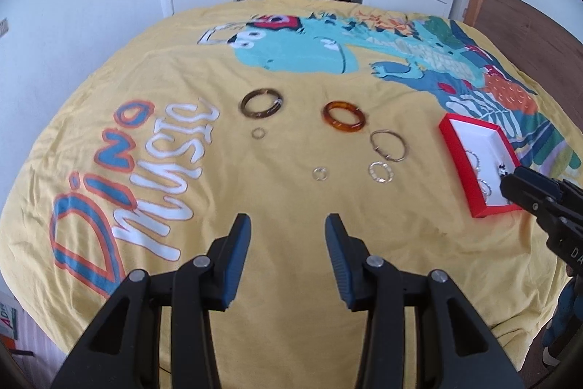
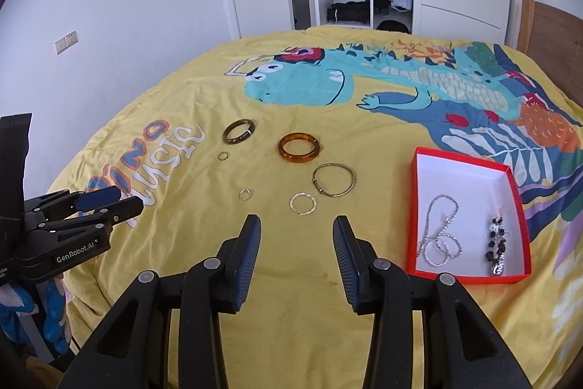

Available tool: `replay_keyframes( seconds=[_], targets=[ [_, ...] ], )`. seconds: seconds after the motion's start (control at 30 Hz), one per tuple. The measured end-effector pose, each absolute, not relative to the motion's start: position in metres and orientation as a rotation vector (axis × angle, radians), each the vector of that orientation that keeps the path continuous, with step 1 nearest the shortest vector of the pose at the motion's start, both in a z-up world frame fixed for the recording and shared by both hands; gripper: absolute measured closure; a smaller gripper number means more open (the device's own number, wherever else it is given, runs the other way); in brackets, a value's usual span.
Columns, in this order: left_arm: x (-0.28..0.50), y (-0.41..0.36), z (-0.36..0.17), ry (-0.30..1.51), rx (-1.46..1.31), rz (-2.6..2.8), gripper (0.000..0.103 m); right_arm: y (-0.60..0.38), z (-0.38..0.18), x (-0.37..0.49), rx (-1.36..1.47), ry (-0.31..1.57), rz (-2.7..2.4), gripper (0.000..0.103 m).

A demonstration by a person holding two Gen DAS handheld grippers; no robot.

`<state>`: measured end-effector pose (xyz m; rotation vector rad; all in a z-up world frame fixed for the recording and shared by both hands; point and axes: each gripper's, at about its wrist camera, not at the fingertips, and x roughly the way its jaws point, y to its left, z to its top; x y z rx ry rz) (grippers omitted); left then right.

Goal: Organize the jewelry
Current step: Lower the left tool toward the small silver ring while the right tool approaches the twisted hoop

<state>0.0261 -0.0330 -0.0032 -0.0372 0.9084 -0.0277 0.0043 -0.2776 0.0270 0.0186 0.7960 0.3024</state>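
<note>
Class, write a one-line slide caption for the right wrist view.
Open hand-held gripper above loose bangles and rings on a yellow bedspread, beside a red box.

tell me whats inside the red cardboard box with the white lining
The red cardboard box holds a silver chain necklace and a dark beaded piece, lying apart on the white floor. Nothing covers them in the right wrist view.

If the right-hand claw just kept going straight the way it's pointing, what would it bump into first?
Probably the yellow bedspread itself: the right gripper stands open, empty and angled down at bare fabric. The nearest jewelry ahead is the twisted silver ring, just beyond its fingertips, though depth is hard to judge.
</note>
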Motion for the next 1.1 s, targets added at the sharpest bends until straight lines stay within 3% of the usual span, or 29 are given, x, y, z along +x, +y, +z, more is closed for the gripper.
replay_keyframes(
  seconds=[0.33,0.73,1.1],
  targets=[
    [0.063,0.011,-0.053,0.982,-0.149,0.013,0.062,-0.259,-0.022,0.052,0.037,0.870,0.333,0.062],
    [0.132,-0.047,-0.097,1.012,-0.105,-0.188,0.062,-0.250,-0.097,0.111,0.086,0.978,0.342,0.062],
    [0.170,-0.068,-0.127,1.027,-0.048,-0.232,0.062,-0.245,-0.123,0.140,0.061,0.993,0.370,0.062]
  ],
)
